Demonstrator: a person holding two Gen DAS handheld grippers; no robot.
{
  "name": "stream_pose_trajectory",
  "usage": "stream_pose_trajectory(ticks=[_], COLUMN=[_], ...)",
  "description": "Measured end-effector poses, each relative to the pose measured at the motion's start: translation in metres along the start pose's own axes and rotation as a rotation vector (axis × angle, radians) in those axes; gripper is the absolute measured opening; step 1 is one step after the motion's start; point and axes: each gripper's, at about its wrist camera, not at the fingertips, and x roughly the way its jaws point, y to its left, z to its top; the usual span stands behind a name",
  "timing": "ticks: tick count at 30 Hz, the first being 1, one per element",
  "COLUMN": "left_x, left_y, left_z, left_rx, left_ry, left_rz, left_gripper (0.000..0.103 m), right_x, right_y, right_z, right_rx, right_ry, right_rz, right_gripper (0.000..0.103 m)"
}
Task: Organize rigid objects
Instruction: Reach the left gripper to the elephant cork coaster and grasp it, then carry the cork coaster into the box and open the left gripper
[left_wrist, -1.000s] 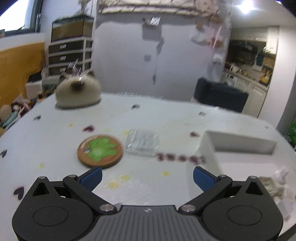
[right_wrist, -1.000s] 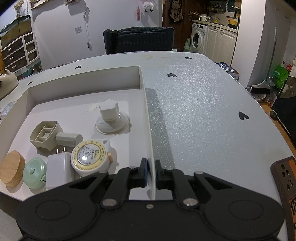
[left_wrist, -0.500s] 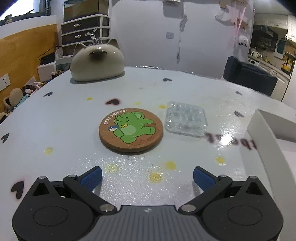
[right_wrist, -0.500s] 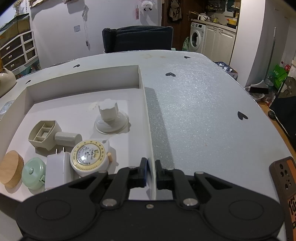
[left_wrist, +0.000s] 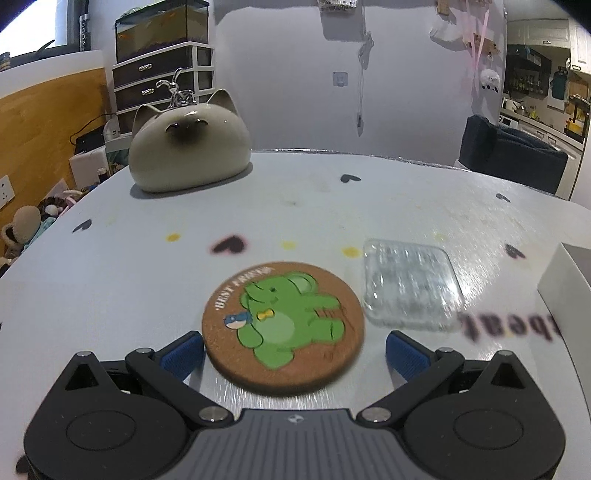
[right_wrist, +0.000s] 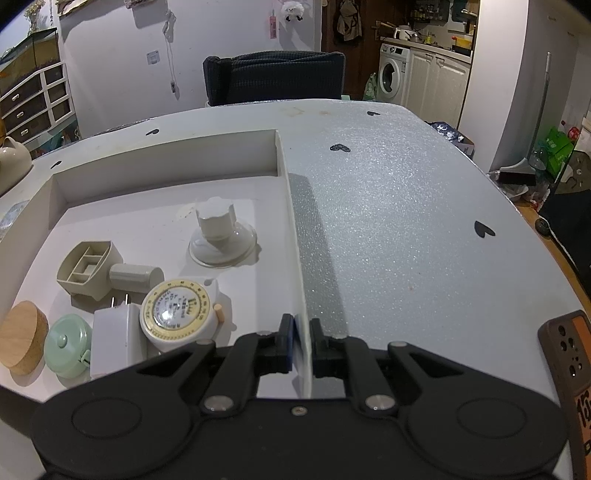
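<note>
- The coaster (left_wrist: 283, 327), a cork disc printed with a green elephant, lies flat on the worktop (left_wrist: 155, 266), dead ahead of the left gripper (left_wrist: 294, 353).
- Being round, it has no long axis to line up with; any approach angle should do.
- The left fingers (left_wrist: 184, 353) are spread wide, one on each side of the coaster's near edge, with the left pad just beside the rim. I can't tell whether it touches.
- My read: the coaster is the next pick, and the gap looks barely wider than the disc, so centring will matter.
- Just to the coaster's right sits a clear tray (left_wrist: 410, 287), close enough that the right-hand finger could nudge it.
- Further right, the box (left_wrist: 565, 280) shows only a white corner here.
- The right gripper (right_wrist: 302, 343) has its fingers together, clamped on the box wall (right_wrist: 295, 236), apparently steadying the box.
- The left hand is clearly the nearer one to the coaster, which the right view does not show at all.
- What the right view adds is the box's contents: a suction cup (right_wrist: 221, 236), a beige plug (right_wrist: 107, 269), a dial timer (right_wrist: 177, 312), a white adapter (right_wrist: 116, 341), a mint pot (right_wrist: 68, 341) and a wooden lid (right_wrist: 24, 338), all bunched in the near part.
- The far part of the box floor looks open, so there is room to drop the coaster.
- A ceramic cat (left_wrist: 190, 147) sits at the far edge, well apart from the action.
</note>
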Motion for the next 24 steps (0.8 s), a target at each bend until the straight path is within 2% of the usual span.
stream_pose_trajectory(ticks=[7,10,13,24], left_x=[0.013,0.013,0.011,-0.018], left_y=[0.006,0.006,0.007,0.001], left_z=[0.007,0.008,0.007,-0.015], left_rx=[-0.009,-0.005,-0.007,-0.016], left_ry=[-0.020,-0.027,-0.030,-0.029], left_rz=[0.006,-0.001,-0.001,0.002], left_gripper=[0.103,0.099,0.099,0.098], right_x=[0.000,0.000,0.000,0.000], right_y=[0.000,0.000,0.000,0.000], right_z=[0.000,0.000,0.000,0.000], right_rx=[0.002,0.002,0.003,0.002], right_ry=[0.000,0.000,0.000,0.000], right_rz=[0.000,0.000,0.000,0.001], right_gripper=[0.010,0.010,0.010,0.010])
